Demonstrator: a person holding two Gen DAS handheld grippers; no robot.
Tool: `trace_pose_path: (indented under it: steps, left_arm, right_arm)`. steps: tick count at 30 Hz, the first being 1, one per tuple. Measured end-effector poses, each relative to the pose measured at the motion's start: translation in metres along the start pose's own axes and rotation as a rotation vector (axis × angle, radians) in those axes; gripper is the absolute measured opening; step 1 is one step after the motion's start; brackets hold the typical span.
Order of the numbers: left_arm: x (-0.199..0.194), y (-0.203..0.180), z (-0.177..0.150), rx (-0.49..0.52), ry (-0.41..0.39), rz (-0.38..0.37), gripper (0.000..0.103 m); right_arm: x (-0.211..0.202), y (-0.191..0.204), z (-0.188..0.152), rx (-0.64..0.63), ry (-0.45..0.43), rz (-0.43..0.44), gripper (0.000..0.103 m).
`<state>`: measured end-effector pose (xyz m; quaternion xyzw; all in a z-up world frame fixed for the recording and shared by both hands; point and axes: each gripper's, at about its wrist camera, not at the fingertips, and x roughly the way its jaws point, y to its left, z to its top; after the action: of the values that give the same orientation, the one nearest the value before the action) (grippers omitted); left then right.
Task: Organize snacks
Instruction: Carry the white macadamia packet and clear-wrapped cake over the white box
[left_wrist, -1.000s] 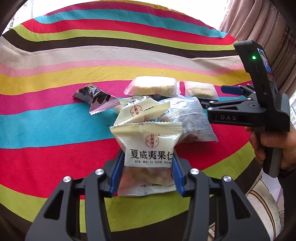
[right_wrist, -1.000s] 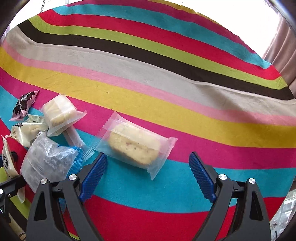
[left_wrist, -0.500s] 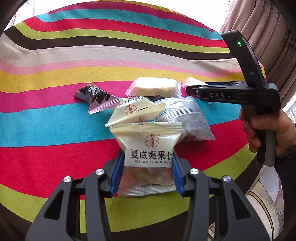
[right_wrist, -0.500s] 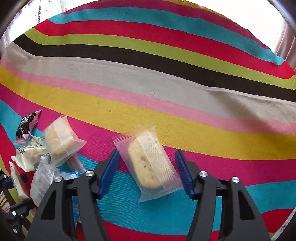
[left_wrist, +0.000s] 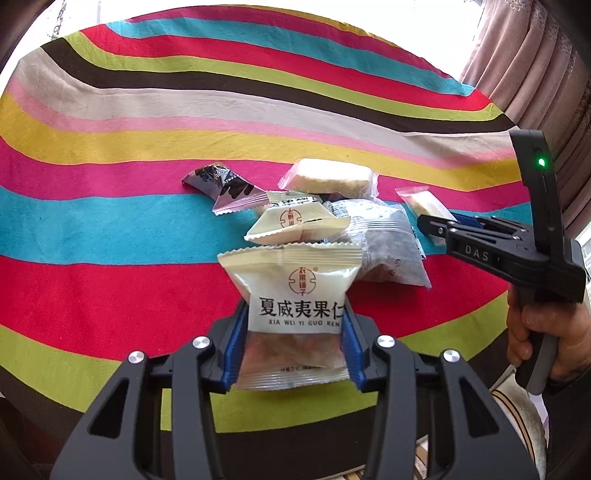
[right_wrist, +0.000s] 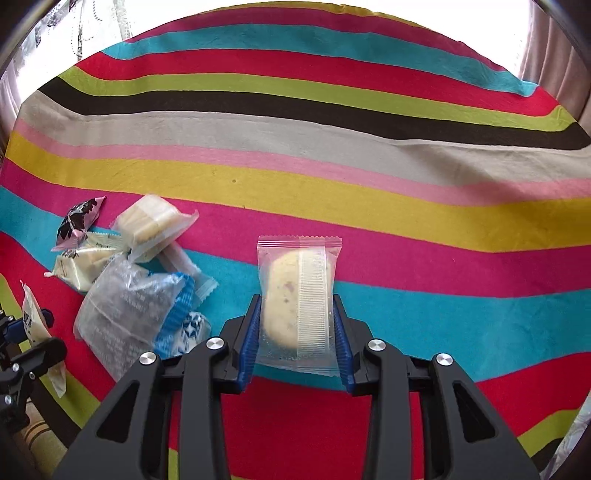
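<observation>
My left gripper (left_wrist: 291, 347) is shut on a cream nut packet (left_wrist: 293, 291) with Chinese print, held above the striped cloth. Beyond it lies a pile: a second cream packet (left_wrist: 295, 221), a clear grey bag (left_wrist: 380, 243), a pale cake bar (left_wrist: 330, 179) and a dark-printed pink candy wrapper (left_wrist: 225, 188). My right gripper (right_wrist: 297, 339) is shut on a clear-wrapped cookie (right_wrist: 295, 299), just right of the pile (right_wrist: 129, 280). In the left wrist view the right gripper (left_wrist: 443, 227) holds that cookie (left_wrist: 424, 203) at the pile's right edge.
A striped tablecloth (right_wrist: 332, 166) covers a round table. A curtain (left_wrist: 535, 66) hangs at the far right. The table's near edge (left_wrist: 258, 443) runs under my left gripper. A hand (left_wrist: 543, 332) grips the right tool.
My right gripper closed from wide open onto the clear-wrapped cookie, turning it upright between the pads. My left gripper kept hold of the nut packet and hardly moved.
</observation>
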<state>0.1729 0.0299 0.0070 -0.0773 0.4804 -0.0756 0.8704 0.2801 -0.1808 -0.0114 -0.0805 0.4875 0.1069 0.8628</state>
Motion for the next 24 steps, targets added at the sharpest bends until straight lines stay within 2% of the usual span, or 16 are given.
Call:
trace_pose_path:
  steps: [11,13,24]
  left_arm:
    - [-0.011,-0.015,-0.014,-0.012,0.010,0.015,0.045]
    - [-0.013,-0.020,-0.016,-0.006,0.012,0.018,0.045]
    - [-0.020,-0.064,-0.028,0.059,0.031,0.037,0.045]
  right_arm:
    - [-0.033,-0.027,-0.052,0.091,0.008,-0.010,0.035]
    - [-0.051,-0.017,-0.067,0.110,-0.001,-0.009,0.035]
    - [-0.096,-0.040,-0.109,0.168,-0.032,-0.009,0.035]
